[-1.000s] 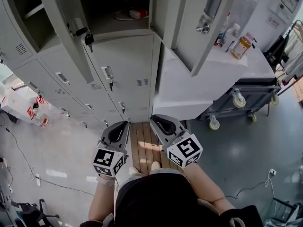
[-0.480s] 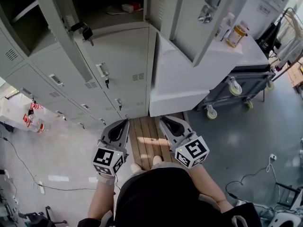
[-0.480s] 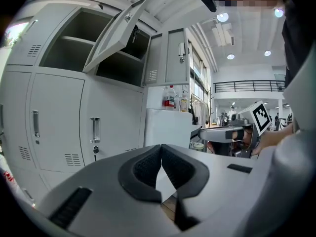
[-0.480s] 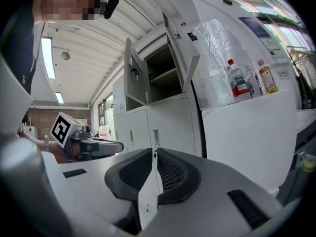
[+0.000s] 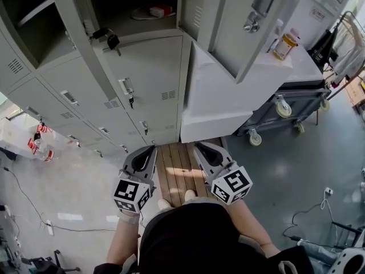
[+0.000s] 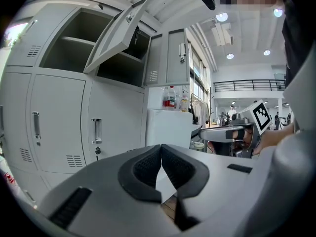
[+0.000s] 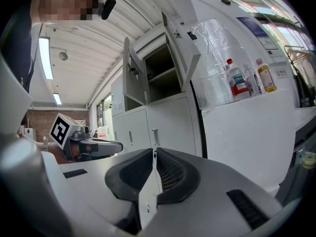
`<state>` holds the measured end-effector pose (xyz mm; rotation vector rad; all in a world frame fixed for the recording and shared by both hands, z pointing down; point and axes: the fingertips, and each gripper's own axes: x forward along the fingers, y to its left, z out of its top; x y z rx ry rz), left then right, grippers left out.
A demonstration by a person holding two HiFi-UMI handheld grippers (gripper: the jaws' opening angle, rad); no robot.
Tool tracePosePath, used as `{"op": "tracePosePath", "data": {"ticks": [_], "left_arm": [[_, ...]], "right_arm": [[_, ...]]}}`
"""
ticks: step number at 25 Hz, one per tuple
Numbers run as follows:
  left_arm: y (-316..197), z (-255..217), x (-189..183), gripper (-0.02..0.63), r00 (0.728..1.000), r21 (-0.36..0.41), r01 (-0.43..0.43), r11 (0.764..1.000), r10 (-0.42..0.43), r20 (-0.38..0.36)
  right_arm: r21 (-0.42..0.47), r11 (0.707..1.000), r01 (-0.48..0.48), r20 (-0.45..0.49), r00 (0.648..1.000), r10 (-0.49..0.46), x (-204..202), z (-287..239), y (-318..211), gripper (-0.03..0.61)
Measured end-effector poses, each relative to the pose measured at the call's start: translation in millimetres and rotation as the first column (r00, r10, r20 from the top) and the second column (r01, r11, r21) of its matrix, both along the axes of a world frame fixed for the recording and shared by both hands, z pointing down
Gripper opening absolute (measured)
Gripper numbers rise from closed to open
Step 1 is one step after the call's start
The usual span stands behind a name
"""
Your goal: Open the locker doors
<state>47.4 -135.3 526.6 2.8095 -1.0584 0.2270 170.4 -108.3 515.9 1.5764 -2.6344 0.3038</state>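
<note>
The grey lockers [image 5: 151, 104] fill the top of the head view. Two upper doors stand open: the left one [image 5: 80, 33], with keys [image 5: 112, 40] hanging from its lock, and the right one [image 5: 239, 21], whose knob faces me. The door below them [image 5: 149, 90] is closed, as are the others lower down; its handle [image 5: 126, 86] has a key under it. My left gripper [image 5: 149, 148] and right gripper [image 5: 199, 146] hang low, well short of the lockers. Both are shut with nothing between the pads [image 6: 148, 167] [image 7: 168, 169]. The open doors [image 6: 116, 36] [image 7: 177, 38] show above each gripper's jaws.
A white cabinet [image 5: 222, 107] stands right of the lockers, with bottles [image 5: 285, 44] on its top. A wheeled cart [image 5: 296, 104] sits beyond it. A wooden pallet [image 5: 174, 164] lies under the grippers. Cables [image 5: 34, 201] and red-and-white items [image 5: 40, 141] lie on the floor at left.
Both grippers sit slightly lower in the head view than a second ago, the right one a bit farther right. The locker doors stand as before.
</note>
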Motion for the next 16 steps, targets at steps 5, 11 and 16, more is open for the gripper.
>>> {"op": "tracePosePath", "data": {"ticks": [5, 11, 16], "left_arm": [[0, 0, -4, 0.018, 1.0, 0.001, 0.006, 1.0, -0.006, 0.005], [0, 1, -5, 0.018, 1.0, 0.0, 0.006, 1.0, -0.006, 0.015], [-1, 0, -4, 0.018, 1.0, 0.004, 0.008, 1.0, -0.008, 0.01]], "right_arm": [[0.005, 1.0, -0.001, 0.008, 1.0, 0.001, -2, -2, -2, 0.051], [0.009, 1.0, -0.009, 0.02, 1.0, 0.009, -2, -4, -3, 0.051], [0.02, 1.0, -0.014, 0.038, 0.999, 0.014, 1, -11, -6, 0.051]]}}
